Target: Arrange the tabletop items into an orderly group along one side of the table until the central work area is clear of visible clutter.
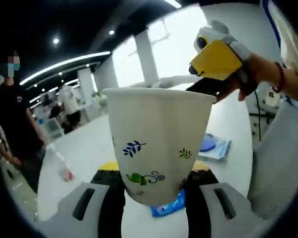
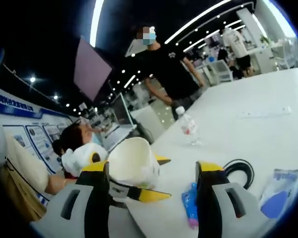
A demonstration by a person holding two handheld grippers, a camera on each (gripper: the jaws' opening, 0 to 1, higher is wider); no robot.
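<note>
Left gripper view shows the left tongs (image 1: 154, 191) closed on the white paper cup with leaf print (image 1: 158, 144), held upright above the white tabletop (image 1: 89, 144). It should be kept level and set down near one edge. The right tongs (image 2: 154, 191) hang open and empty, raised beside the cup, over a blue packet (image 2: 190, 203).

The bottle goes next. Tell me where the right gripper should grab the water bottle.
Grip the water bottle mid-body, at its label, below the white cap. It stands upright and alone on the white table, so come in level from the near side with the open right gripper. The round body likely holds steadier than the narrow cap.
</note>
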